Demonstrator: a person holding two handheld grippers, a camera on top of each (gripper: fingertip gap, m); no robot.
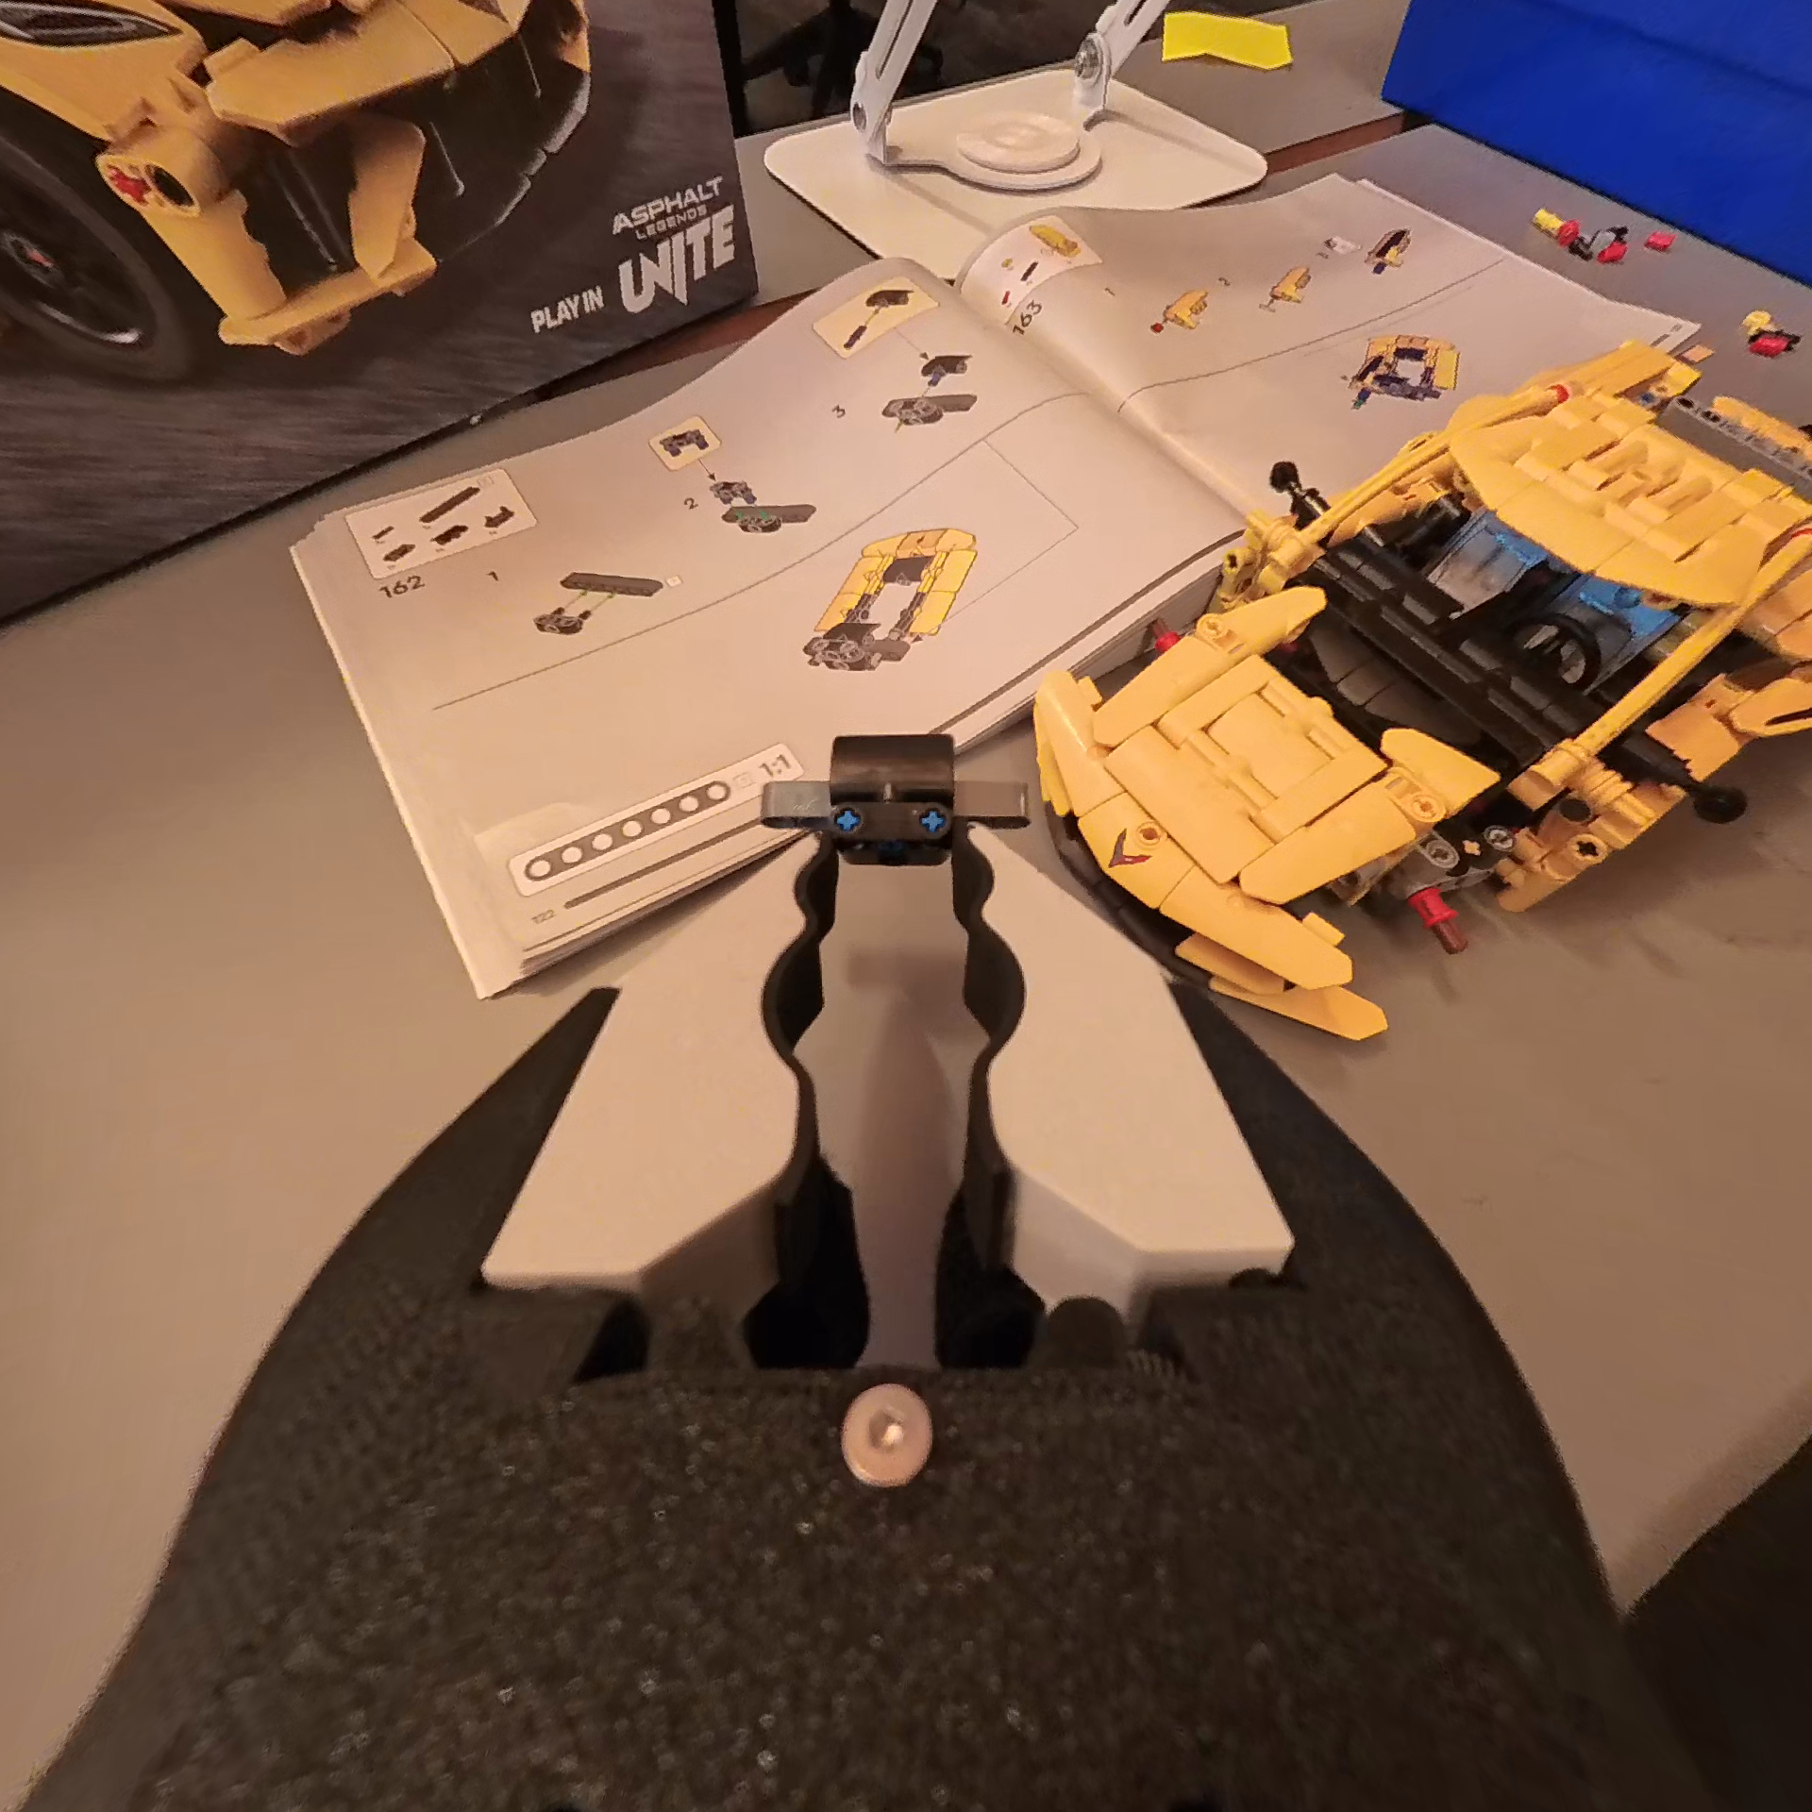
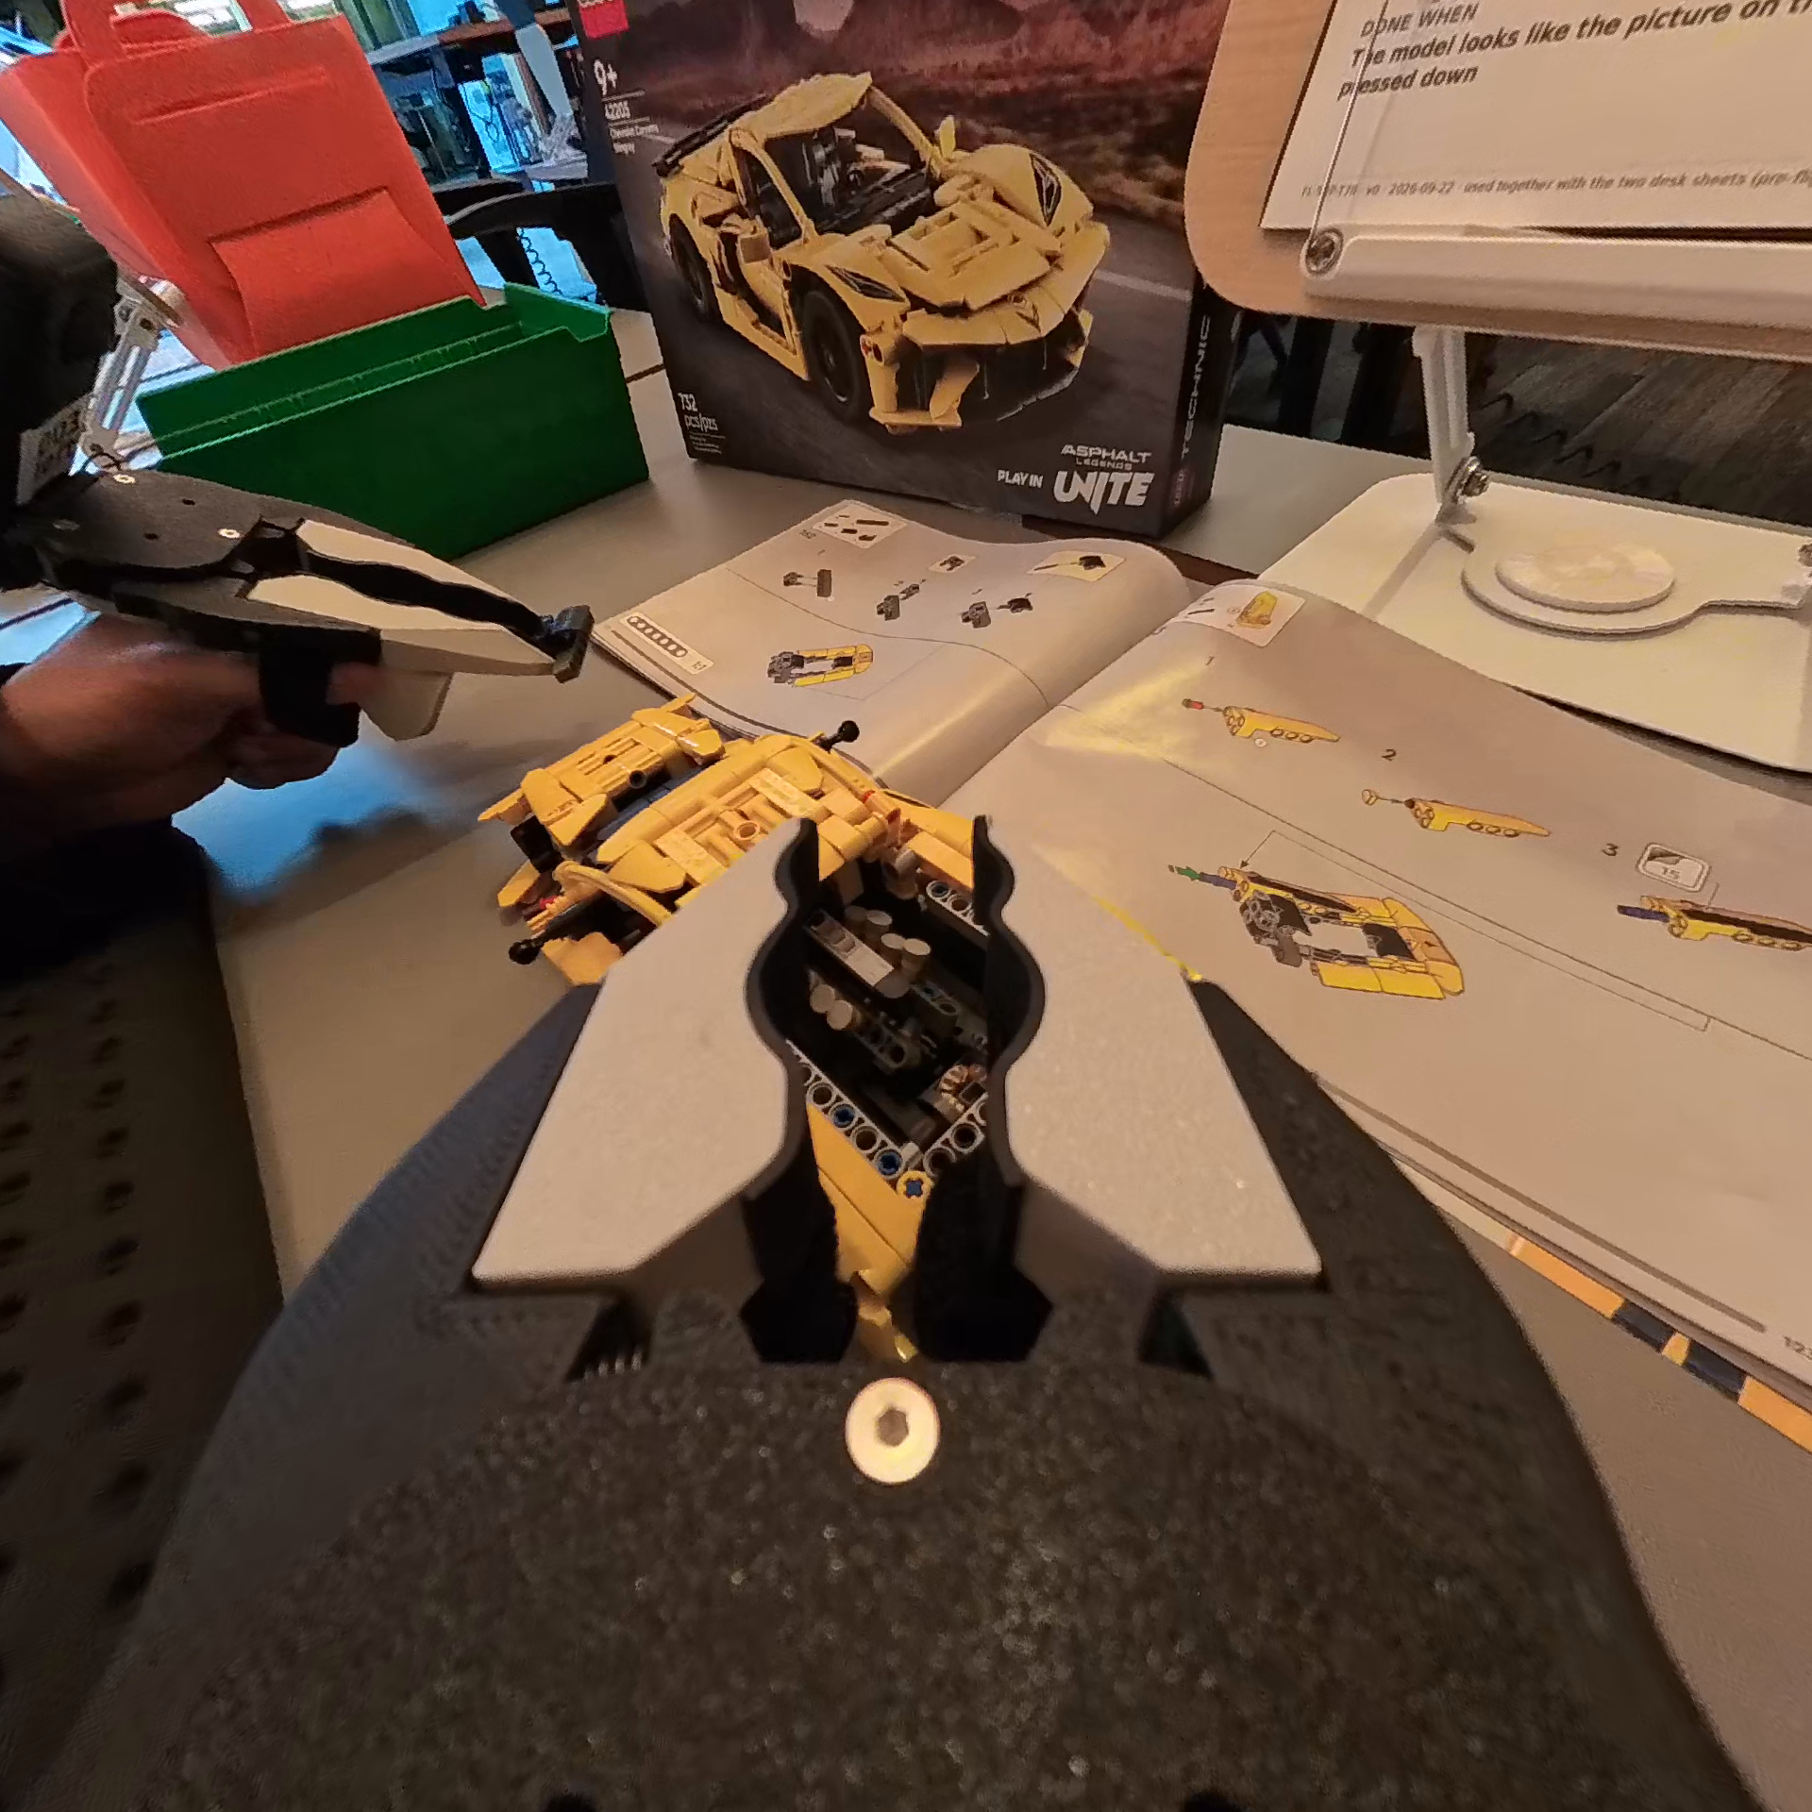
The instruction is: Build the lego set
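Left gripper [image 1: 890, 833] level, pinching black piece [image 1: 890, 802]

White lettering on dark box [image 2: 931, 294], numerals in open instruction booklet [image 1: 686, 686], typed sheet [image 2: 1569, 118] on stand [image 2: 1569, 628]

Yellow lego car [image 1: 1392, 706], partly built: yellow panelled nose and roof, black frame, grey engine block exposed at the rear, no wheels on. Sits upright on the table, touching the open instruction booklet [image 1: 745, 549] at its near right edge.

Small black sub-assembly [image 1: 892, 799]: curved black piece on a flat dark beam, two blue cross pins facing the camera. Held off the table, level, over the booklet's near corner, just left of the car's nose.

Loose red and yellow small parts [image 1: 1593, 235] lie beyond the booklet's far right corner.
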